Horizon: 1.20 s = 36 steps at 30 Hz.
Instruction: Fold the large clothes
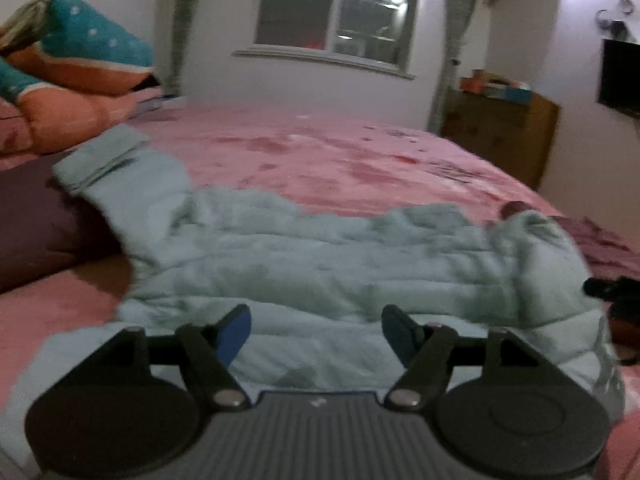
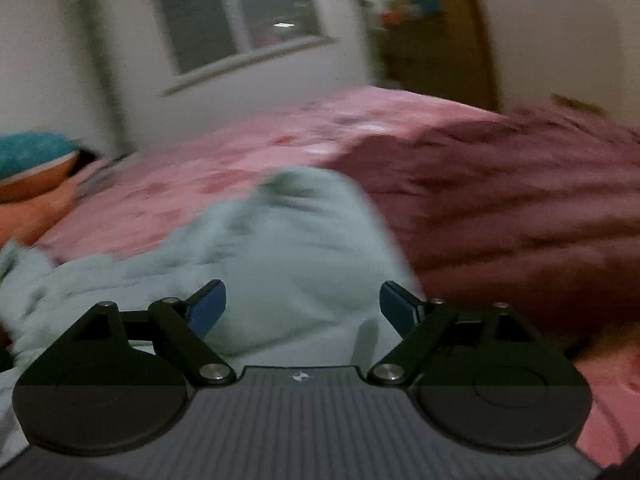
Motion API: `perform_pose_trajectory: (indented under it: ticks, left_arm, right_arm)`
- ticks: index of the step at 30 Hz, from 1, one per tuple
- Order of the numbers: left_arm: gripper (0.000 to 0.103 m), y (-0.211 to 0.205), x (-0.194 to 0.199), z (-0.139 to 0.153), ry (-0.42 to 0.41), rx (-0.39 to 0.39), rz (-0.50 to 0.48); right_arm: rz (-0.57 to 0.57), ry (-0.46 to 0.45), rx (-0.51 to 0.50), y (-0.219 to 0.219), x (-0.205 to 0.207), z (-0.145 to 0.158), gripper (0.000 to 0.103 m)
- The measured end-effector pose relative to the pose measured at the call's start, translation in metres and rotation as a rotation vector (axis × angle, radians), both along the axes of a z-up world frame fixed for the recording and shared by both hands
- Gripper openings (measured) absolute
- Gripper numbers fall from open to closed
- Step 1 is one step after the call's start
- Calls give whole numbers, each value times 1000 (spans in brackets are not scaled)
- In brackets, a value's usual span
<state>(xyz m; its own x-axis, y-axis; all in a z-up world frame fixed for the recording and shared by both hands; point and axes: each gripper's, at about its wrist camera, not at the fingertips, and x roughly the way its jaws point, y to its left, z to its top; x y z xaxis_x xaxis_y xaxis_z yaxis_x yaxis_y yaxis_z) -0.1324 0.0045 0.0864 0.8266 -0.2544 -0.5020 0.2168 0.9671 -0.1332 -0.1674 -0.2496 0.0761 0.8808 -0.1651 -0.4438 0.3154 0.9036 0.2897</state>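
Now, over on the far left, stacked pillows (image 1: 76,56) in teal and orange sit at the head of the bed (image 1: 340,152), with a dark maroon cushion (image 1: 36,220) just below them. The pale mint puffer jacket (image 1: 320,256) lies spread across the pink bedspread, one sleeve (image 1: 108,160) stretching up toward that cushion. The left gripper (image 1: 316,332) hangs above the jacket's near edge, blue pads spread well apart and nothing caught between them. In the middle distance there's a window (image 1: 336,12) and a wooden dresser (image 1: 500,132) against the wall. Moving right, the right gripper (image 2: 303,307) hovers over the jacket's bunched right end (image 2: 288,240), jaws flung wide with only fabric underneath, not pinched. Beside it, a maroon blanket (image 2: 520,216) lies rumpled on the bed's right side, touching the jacket's edge.
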Motion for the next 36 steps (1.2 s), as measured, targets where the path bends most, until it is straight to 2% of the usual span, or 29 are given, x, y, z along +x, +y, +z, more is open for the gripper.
perform_pose_trajectory:
  ticks: [3,5,8,11,14,16,17,19,20,21,24,26,29,33,36]
  left_arm:
    - [78,-22,-12,5,1,-17,-63]
    - [79,-38,-21,8,-2,-12,-108]
    - [80,-59,-33,8,5,-7,-168]
    - [81,-80,-43,7,11,8,-237]
    - [81,-98,-52,4,18,26,-301]
    - [81,-110,-57,3,23,33,-351]
    - [81,-117,-60,2,23,45,-382]
    - [81,-129,-65,-1,21,78,-432]
    - [81,-137,-69,-4,18,100,-464]
    - [81,-143,-72,-5,16,118,-488]
    - [81,-163,-81,-13,8,185,-562]
    - [81,-176,-85,-20,-3,227,-595]
    - [81,-192,-91,-29,-25,285,-631]
    - [81,-210,-100,-32,-103,360,-645]
    - [80,-225,-105,-34,-168,433,-629]
  right_arm:
    - [-70,58,93,-34,-11,-9,103]
    - [-69,69,174,-55,-20,-16,103]
    - [-23,72,271,-71,-27,-28,103]
    - [38,71,416,-81,-23,-40,103]
    - [101,68,478,-80,-18,-48,103]
    - [143,84,481,-79,-15,-50,103]
    - [161,92,477,-74,-14,-51,101]
    - [199,106,480,-72,-7,-53,82]
    - [215,113,492,-71,-7,-54,61]
    - [232,119,510,-74,-13,-53,46]
    - [275,113,551,-76,-15,-49,27]
    - [310,74,612,-80,-17,-46,21]
    - [351,6,738,-91,-23,-45,19]
    - [399,-91,944,-106,-26,-53,18]
    - [449,-134,1010,-106,-27,-52,18]
